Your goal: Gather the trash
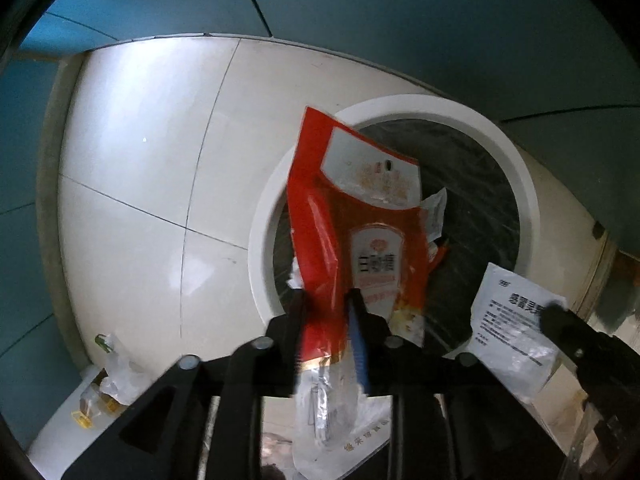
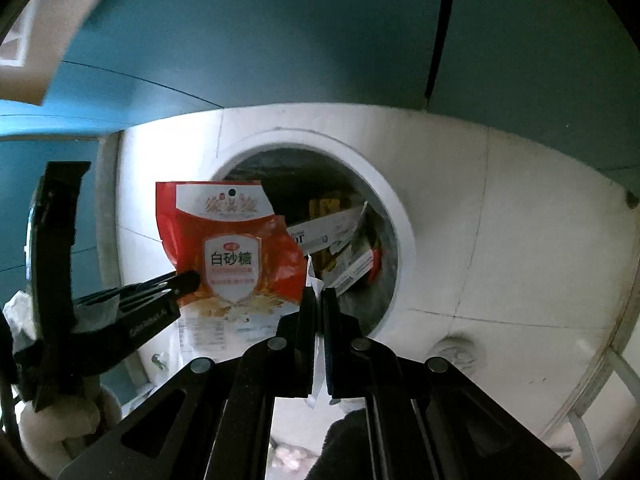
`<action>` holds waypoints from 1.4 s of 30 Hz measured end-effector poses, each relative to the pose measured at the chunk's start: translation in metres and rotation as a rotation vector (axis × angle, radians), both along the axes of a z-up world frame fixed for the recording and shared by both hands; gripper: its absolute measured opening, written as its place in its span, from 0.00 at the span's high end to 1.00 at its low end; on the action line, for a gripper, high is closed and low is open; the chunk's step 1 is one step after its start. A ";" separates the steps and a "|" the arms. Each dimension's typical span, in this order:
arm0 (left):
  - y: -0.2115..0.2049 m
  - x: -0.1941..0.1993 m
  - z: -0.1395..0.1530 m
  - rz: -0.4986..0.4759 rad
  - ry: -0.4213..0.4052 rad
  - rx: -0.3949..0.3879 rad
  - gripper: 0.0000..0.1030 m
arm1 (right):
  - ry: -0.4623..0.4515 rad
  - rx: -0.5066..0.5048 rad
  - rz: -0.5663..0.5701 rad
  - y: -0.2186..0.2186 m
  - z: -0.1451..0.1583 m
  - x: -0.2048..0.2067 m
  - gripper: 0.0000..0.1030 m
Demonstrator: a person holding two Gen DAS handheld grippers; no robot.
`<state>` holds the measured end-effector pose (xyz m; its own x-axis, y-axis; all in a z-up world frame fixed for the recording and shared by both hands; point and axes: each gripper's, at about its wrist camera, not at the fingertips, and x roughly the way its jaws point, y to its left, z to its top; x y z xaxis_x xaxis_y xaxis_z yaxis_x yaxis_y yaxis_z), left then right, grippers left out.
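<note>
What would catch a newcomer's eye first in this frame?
The red sugar bag between the left gripper's fingers, hanging over the round white bin opening. To its right, the right gripper pinches a white printed packet, with more wrappers already inside the bin.

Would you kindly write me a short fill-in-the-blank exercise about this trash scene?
1. The bag between the left gripper's fingers is mostly ___.
2. The right gripper is shut on a ___ printed sachet.
3. The bin's rim is white and ___ in shape.
Missing words: red; white; round.
</note>
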<state>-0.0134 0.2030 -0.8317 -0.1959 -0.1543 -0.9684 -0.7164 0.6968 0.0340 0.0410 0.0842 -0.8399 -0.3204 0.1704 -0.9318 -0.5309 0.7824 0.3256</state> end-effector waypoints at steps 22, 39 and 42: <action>-0.011 -0.056 0.061 0.077 0.025 0.257 0.01 | -0.111 -0.085 0.112 -0.019 0.015 -0.002 0.04; -0.036 -0.068 0.105 0.051 -0.044 0.265 0.01 | -0.176 -0.049 0.170 -0.020 0.031 -0.025 0.35; -0.043 -0.073 0.151 0.060 -0.086 0.263 0.01 | -0.194 -0.024 0.190 -0.025 0.075 -0.024 0.20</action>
<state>-0.0861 0.1596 -0.6808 -0.1097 0.0957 -0.9893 -0.7642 0.6283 0.1455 0.0173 0.0596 -0.7646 -0.1594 0.1016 -0.9820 -0.7194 0.6693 0.1860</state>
